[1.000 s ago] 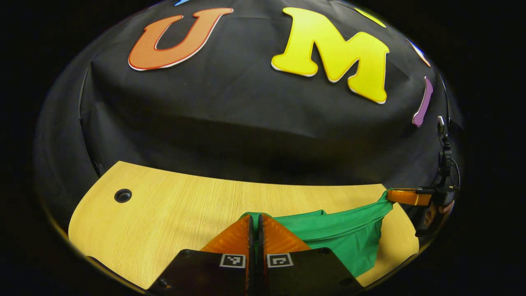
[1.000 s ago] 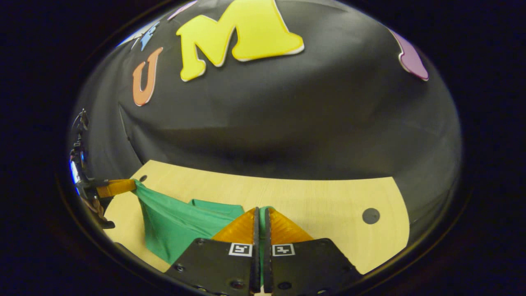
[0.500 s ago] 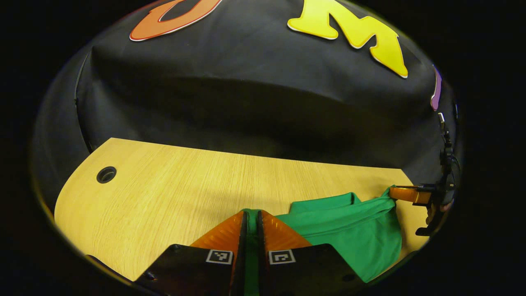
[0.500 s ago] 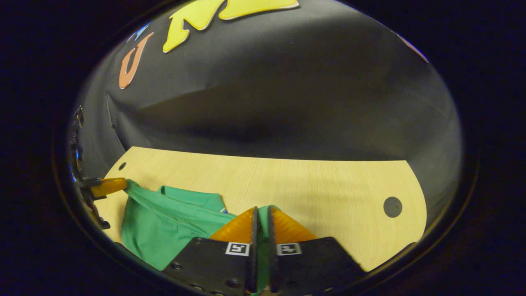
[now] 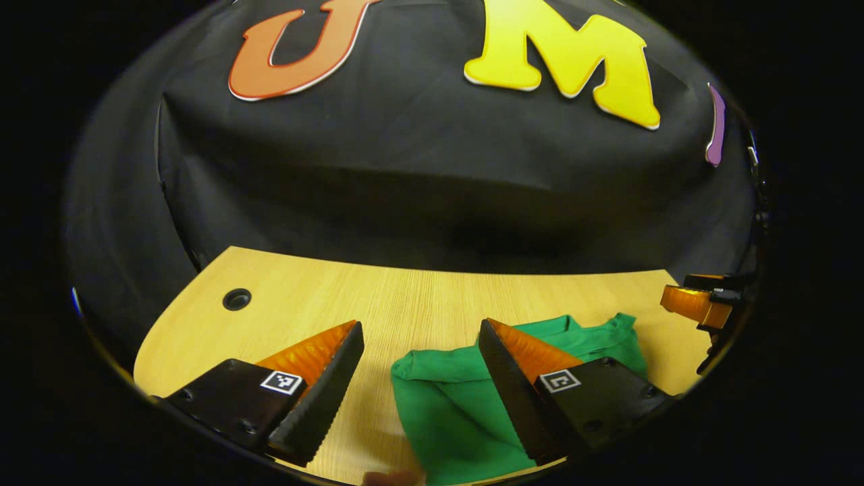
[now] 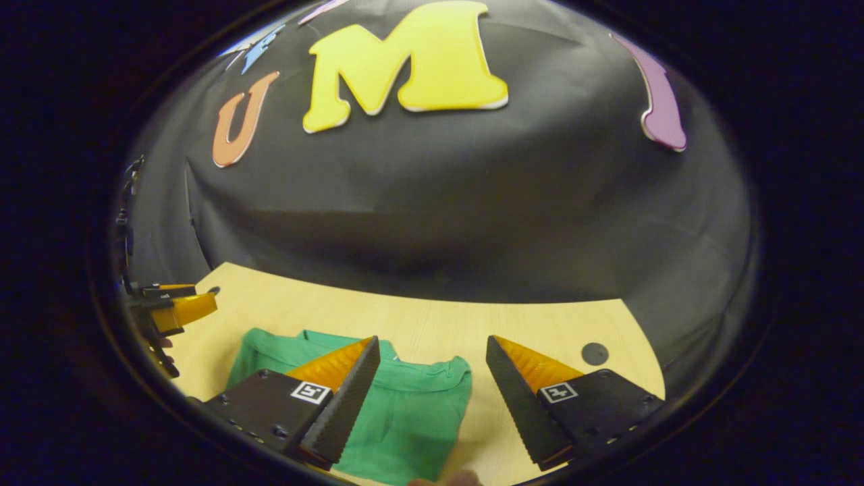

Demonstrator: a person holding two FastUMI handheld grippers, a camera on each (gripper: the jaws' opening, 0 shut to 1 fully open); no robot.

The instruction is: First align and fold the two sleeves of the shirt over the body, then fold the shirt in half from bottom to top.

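A: Looking along the left gripper [image 5: 420, 331] in the left gripper view, we see its two fingers spread wide apart, holding nothing. Between and beyond them lies the green shirt [image 5: 459, 405], folded and flat on the wooden table [image 5: 405, 297]. The right-hand finger [image 5: 513, 364] overlaps the shirt's upper part in this view; we cannot tell whether it touches the cloth.

B: And the right gripper [image 6: 432, 347] in the right gripper view?

A: We note the same stance: its fingers stand well apart, with nothing between the pads. The green shirt [image 6: 412, 412] lies on the table [image 6: 432, 317] below and to the left, partly behind the left-hand finger [image 6: 344, 385].

B: Where do we find each tool as seen from the other?

A: At the far right edge of the left gripper view we mark the right gripper [image 5: 698, 300], just beyond the shirt's corner and clear of it. At the far left edge of the right gripper view we mark the left gripper [image 6: 179, 307], likewise apart from the cloth.

B: Any other features?

A: We record a round cable hole [image 5: 237, 299] in the tabletop left of the shirt, and a dark round cap [image 6: 595, 353] to its right.
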